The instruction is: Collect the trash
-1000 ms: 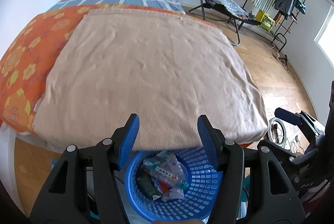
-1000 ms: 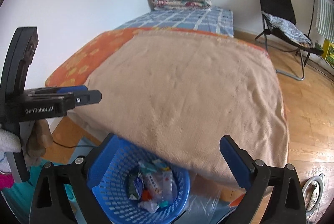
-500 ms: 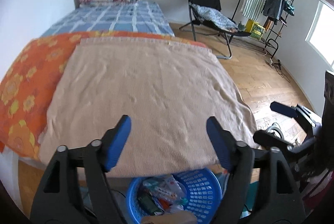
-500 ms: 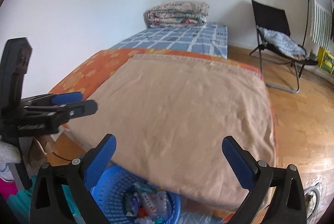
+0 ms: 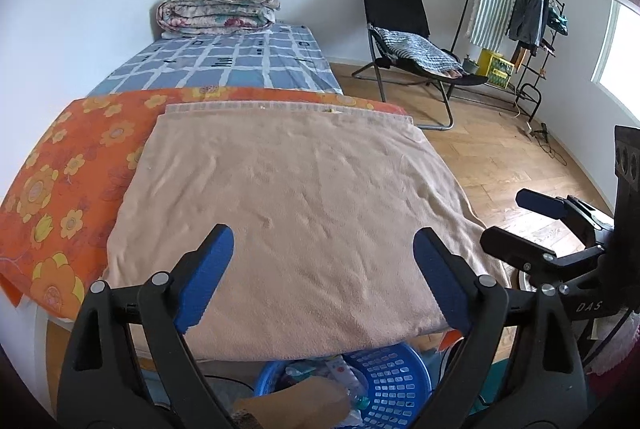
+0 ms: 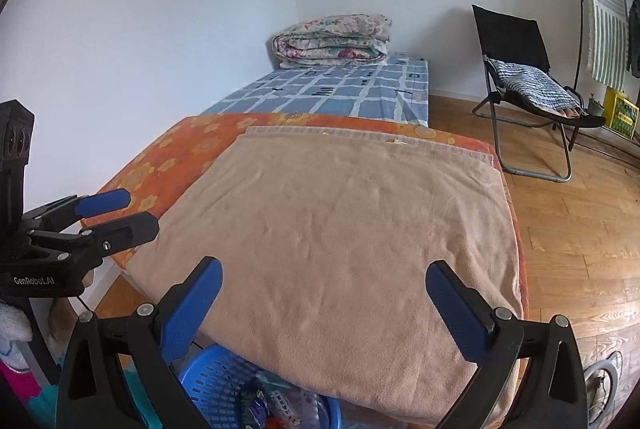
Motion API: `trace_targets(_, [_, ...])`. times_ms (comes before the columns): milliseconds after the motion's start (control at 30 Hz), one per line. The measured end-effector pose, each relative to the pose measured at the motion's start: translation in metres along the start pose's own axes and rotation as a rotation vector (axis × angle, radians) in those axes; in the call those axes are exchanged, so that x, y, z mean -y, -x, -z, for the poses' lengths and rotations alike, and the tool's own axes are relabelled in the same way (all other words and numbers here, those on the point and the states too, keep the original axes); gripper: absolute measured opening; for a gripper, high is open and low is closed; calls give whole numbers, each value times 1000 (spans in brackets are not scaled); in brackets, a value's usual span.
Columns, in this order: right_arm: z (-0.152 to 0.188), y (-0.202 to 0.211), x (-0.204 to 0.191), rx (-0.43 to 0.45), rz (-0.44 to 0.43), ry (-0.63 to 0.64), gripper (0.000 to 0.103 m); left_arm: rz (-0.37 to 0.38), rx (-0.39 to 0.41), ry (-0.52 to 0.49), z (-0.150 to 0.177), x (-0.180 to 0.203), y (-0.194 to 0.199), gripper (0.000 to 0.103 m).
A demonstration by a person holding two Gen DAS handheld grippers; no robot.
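A blue plastic basket (image 5: 390,385) holding several wrappers and packets stands on the floor at the foot of the bed; it also shows in the right wrist view (image 6: 216,381). My left gripper (image 5: 324,277) is open and empty, raised over the bed's near edge above the basket. My right gripper (image 6: 320,305) is open and empty, also above the bed's near edge. Each gripper shows from the side in the other's view. A tan object (image 5: 296,403) partly covers the basket at the bottom edge.
A beige blanket (image 5: 288,205) covers the near bed over an orange floral sheet (image 5: 68,173). A blue checked sheet and folded quilt (image 5: 218,9) lie farther back. A black folding chair (image 5: 404,41) and a clothes rack (image 5: 516,17) stand on the wood floor at right.
Both grippers have risen and tilted up, so the basket has dropped to the bottom edge of both views and more of the room shows. The left gripper's jaws have opened wider.
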State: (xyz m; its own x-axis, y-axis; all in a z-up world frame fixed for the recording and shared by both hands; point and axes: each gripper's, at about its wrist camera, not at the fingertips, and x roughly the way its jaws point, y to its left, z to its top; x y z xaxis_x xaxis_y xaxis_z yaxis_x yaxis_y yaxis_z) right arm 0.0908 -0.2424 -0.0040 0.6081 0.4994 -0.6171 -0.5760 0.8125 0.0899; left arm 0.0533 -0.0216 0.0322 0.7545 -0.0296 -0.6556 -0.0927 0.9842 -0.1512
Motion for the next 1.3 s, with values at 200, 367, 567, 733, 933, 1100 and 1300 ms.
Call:
trace_targets(200, [1,0,7,0,4,-33,103,-35,1,-15,1,-2,-3,95])
trace_targets(367, [2,-1,9,-6,2,-46,103,-35,0,5,4,-8,-3,100])
trace_targets(567, [3,-1,12,-8,6,-51,103,-37,-16,22,6,-12,-4,100])
trace_targets(733, [4,-3,13,-16,5,-59,103,-40,-21,29,8,-13,-5,100])
trace_targets(933, [5,-4,13,-16,9,-58,103,-42,-21,27,8,-13,-5,100])
trace_targets(1100, [7,-4,15,-18,10,-63,103,-39,-22,30,8,-14,-5,100])
trace_targets(1300, [7,-4,15,-19,9,-63,103,-44,-19,31,8,-15,-5,100])
